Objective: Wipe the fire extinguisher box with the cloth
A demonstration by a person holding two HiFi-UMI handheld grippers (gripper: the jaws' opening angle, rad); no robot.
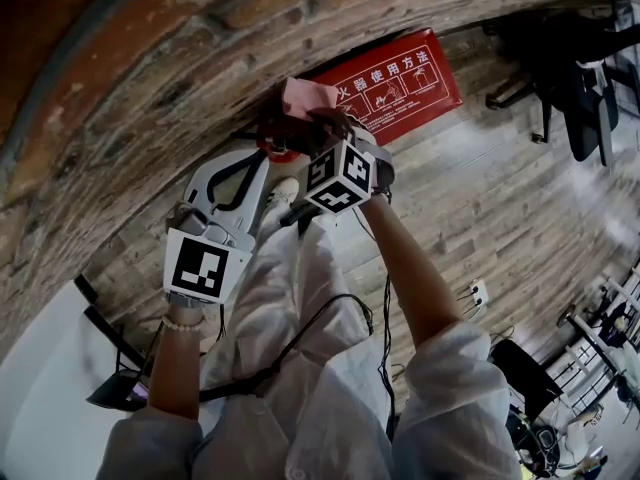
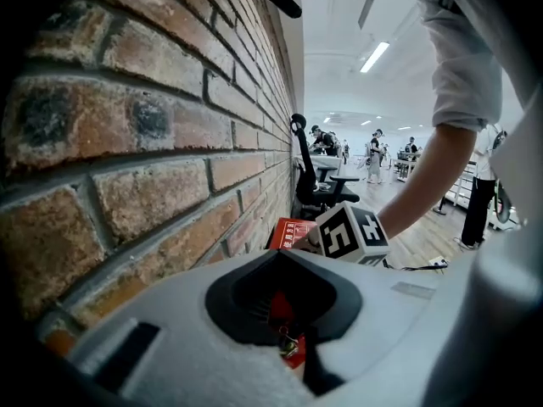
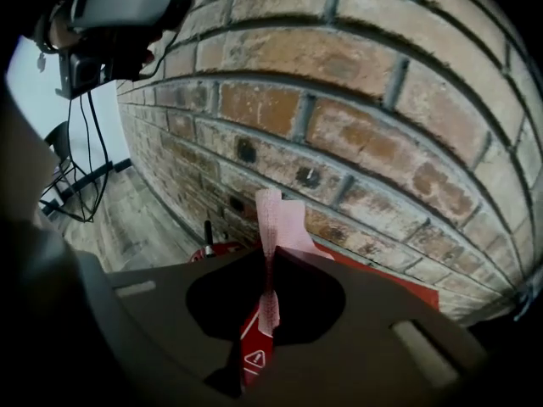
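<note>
Holding nearest me, left gripper (image 1: 258, 160) has its jaws drawn together on nothing. Just beyond, right gripper (image 1: 312, 120) is clenched on the pink cloth (image 1: 305, 96), a fold standing up past the jaws. Cloth sits over the left end of the red fire extinguisher box (image 1: 405, 86); I can't tell whether they touch. Box lies on the plank floor (image 1: 500, 193) at the foot of the brick wall (image 1: 150, 78).

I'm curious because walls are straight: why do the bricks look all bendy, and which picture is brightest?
Head view: the wide lens bows the brick wall into an arc. Right gripper view: bricks bulge around the cloth, corners black. Left gripper view: brightest, ceiling light glares.
</note>
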